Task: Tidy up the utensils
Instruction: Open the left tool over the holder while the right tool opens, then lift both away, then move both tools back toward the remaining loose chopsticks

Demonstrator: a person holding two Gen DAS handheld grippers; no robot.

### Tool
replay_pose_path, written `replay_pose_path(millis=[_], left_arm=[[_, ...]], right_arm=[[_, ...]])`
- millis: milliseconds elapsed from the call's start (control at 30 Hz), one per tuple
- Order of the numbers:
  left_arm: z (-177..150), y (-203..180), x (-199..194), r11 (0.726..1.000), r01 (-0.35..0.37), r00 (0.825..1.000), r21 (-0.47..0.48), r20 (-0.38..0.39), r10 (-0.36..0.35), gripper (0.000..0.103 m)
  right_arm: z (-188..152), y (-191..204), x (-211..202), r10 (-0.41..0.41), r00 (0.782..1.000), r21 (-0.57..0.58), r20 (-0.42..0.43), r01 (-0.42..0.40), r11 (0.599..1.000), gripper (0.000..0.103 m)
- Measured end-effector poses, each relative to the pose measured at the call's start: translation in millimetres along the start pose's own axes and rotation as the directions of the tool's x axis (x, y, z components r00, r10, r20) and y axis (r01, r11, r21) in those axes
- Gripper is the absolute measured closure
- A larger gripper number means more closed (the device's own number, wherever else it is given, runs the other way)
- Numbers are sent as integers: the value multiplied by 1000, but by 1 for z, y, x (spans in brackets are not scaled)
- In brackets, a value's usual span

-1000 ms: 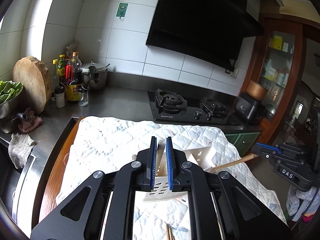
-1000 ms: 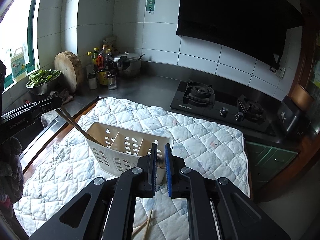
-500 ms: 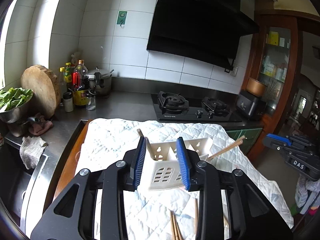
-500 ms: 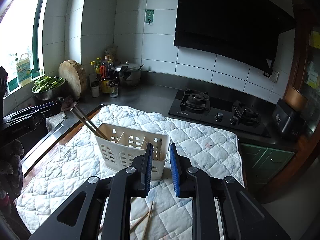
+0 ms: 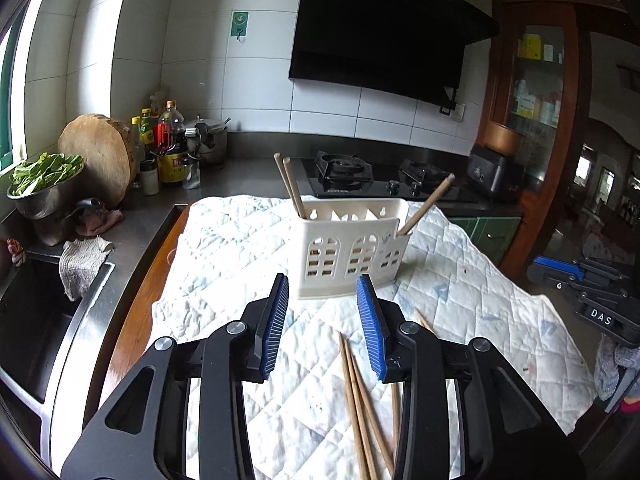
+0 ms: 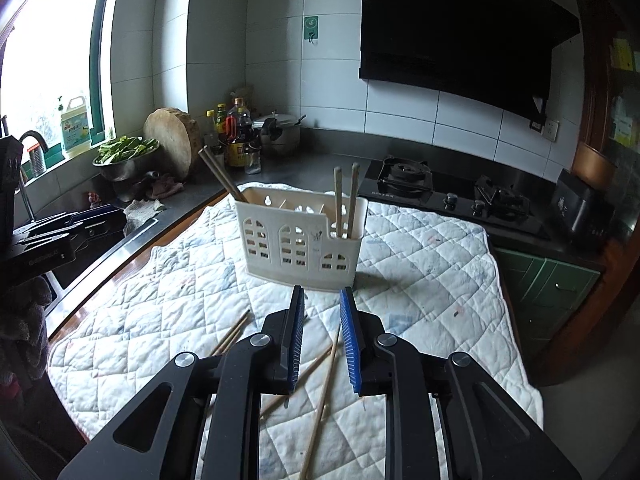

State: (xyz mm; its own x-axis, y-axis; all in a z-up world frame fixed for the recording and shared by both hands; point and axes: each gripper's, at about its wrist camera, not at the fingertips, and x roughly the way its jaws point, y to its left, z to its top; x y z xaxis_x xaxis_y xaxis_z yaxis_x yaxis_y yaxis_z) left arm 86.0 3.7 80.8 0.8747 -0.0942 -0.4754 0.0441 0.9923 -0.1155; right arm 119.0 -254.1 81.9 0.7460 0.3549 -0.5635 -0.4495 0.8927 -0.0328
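A white slotted utensil holder (image 5: 352, 246) (image 6: 300, 244) stands upright on a white quilted cloth (image 5: 224, 248) (image 6: 420, 264). Chopsticks stand in its left end (image 5: 291, 186) (image 6: 222, 178) and its right end (image 5: 426, 204) (image 6: 345, 200). Several loose chopsticks lie on the cloth near me (image 5: 360, 392) (image 6: 320, 396). My left gripper (image 5: 323, 292) is open and empty, just short of the holder. My right gripper (image 6: 322, 300) is open and empty, just short of the holder's front. Each gripper shows at the edge of the other's view: the right one (image 5: 580, 284), the left one (image 6: 60, 232).
A gas hob (image 5: 380, 178) (image 6: 448, 192) sits behind the cloth. Bottles (image 5: 170, 148), a pot (image 6: 280, 132), a round wooden board (image 5: 98, 158) and a bowl of greens (image 6: 124, 156) stand at the back left. A sink (image 5: 28, 312) lies left.
Both grippers have opened and drawn back from the holder, which now stands upright. The loose chopsticks on the cloth have come into view.
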Motion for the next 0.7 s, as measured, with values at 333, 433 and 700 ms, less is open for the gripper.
replay_pose_path(millis=[333, 433, 700], left_arm=[[-79, -5, 8, 1000, 17, 988, 1, -153, -16, 67], [-101, -9, 15, 1000, 24, 979, -1, -204, -23, 65], [-141, -15, 34, 1000, 27, 950, -12, -312, -30, 63]], right_arm=[[-70, 7, 5, -33, 998, 47, -56, 36, 998, 74], [-87, 6, 12, -23, 996, 80, -88, 31, 996, 70], [-114, 1, 21, -37, 991, 130, -132, 54, 990, 60]])
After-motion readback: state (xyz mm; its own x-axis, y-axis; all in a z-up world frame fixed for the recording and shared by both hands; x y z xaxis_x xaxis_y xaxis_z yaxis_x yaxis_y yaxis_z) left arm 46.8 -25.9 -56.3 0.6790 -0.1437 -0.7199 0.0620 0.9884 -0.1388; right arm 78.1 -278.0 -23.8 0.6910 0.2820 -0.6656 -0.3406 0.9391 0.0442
